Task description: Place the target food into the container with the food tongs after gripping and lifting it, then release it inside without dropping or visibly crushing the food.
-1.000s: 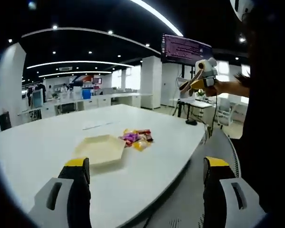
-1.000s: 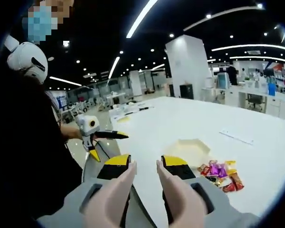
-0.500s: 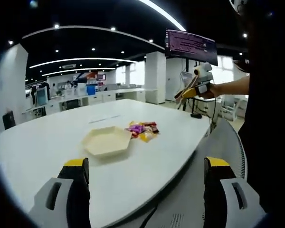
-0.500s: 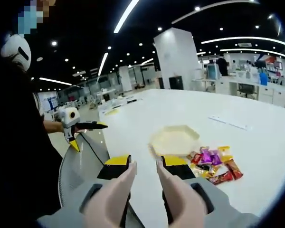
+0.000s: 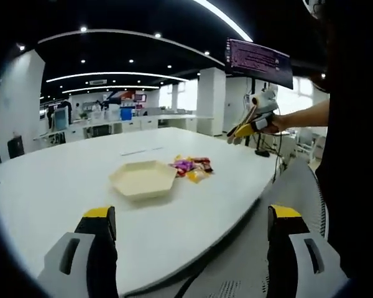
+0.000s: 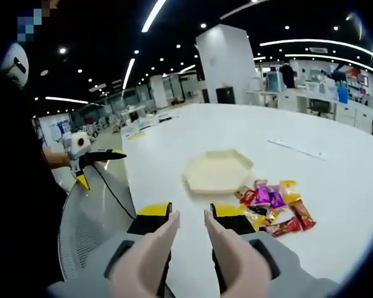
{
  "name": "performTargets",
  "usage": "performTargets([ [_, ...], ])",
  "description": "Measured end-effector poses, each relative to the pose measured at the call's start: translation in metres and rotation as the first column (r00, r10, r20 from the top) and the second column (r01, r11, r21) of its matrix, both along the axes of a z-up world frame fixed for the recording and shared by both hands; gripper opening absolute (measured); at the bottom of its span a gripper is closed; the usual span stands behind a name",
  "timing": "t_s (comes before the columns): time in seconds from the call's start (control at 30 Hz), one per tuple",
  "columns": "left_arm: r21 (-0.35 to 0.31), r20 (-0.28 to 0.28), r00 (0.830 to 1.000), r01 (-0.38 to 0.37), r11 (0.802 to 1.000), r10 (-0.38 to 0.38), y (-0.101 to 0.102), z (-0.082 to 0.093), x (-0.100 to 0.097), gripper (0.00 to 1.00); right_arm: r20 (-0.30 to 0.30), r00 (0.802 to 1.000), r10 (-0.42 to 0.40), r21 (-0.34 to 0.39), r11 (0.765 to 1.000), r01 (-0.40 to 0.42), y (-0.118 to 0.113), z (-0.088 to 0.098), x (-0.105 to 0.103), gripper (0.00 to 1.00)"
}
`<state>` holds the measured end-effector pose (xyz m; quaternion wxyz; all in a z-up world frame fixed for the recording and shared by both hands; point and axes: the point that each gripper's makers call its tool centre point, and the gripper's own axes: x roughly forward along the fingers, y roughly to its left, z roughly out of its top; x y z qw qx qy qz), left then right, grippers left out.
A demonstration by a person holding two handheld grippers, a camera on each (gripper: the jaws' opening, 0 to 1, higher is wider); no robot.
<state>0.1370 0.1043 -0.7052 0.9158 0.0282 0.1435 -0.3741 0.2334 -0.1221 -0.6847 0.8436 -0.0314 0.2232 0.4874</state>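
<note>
So, counting: one hexagonal tray, one small heap of wrapped sweets touching nothing but the table, and two grippers. In the right gripper view the tongs ride on the right gripper, their two beige tips spread with a narrow gap, pinching nothing; the left gripper hangs far left of them, the tray just ahead, the sweets ahead and right. Since half a second ago, tray and sweets sit nearer the tongs. In the left gripper view the left gripper stands wide apart, and the right gripper is held high over the table's edge. White table, open office, ceiling light strips.
</note>
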Motion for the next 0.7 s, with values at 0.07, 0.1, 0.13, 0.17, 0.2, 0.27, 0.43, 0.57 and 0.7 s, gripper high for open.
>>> performTargets([
  [0.07,-0.016,0.001,1.000,-0.016,1.000,0.016,0.002,0.002,0.001,0.99,-0.012,1.000,0.012,-0.021,1.000,-0.013,-0.001,-0.005,0.004,0.25],
  [0.1,-0.019,0.000,1.000,-0.023,1.000,0.023,0.002,0.003,0.002,0.99,0.005,1.000,0.012,-0.032,0.999,-0.012,-0.003,-0.006,0.007,0.24],
  [0.13,-0.021,0.000,1.000,-0.027,0.999,0.027,0.003,0.003,0.003,0.99,0.003,1.000,0.016,-0.045,0.999,-0.016,-0.004,-0.008,0.010,0.24],
  [0.17,-0.025,-0.002,1.000,-0.031,0.999,0.031,0.003,0.003,0.003,0.99,0.004,1.000,0.015,-0.055,0.998,-0.015,-0.006,-0.009,0.012,0.24],
  [0.2,-0.028,-0.004,0.999,-0.034,0.999,0.034,0.003,0.003,0.003,0.99,0.006,1.000,0.014,-0.062,0.998,-0.013,-0.007,-0.010,0.014,0.24],
  [0.27,-0.029,-0.002,0.999,-0.039,0.999,0.039,0.003,0.004,0.003,0.99,0.005,1.000,0.007,-0.083,0.996,-0.007,-0.012,-0.013,0.019,0.24],
  [0.43,-0.032,-0.010,0.999,-0.045,0.998,0.045,0.003,0.003,0.004,0.98,0.013,1.000,-0.007,-0.160,0.987,0.009,-0.026,-0.024,0.031,0.24],
  [0.57,-0.029,-0.011,0.999,-0.045,0.999,0.045,0.002,0.003,0.004,0.98,0.006,1.000,-0.001,-0.216,0.976,0.002,-0.034,-0.032,0.038,0.24],
  [0.7,-0.027,-0.012,0.999,-0.048,0.998,0.048,0.002,0.003,0.004,0.98,0.003,1.000,-0.010,-0.236,0.972,0.011,-0.039,-0.036,0.046,0.24],
])
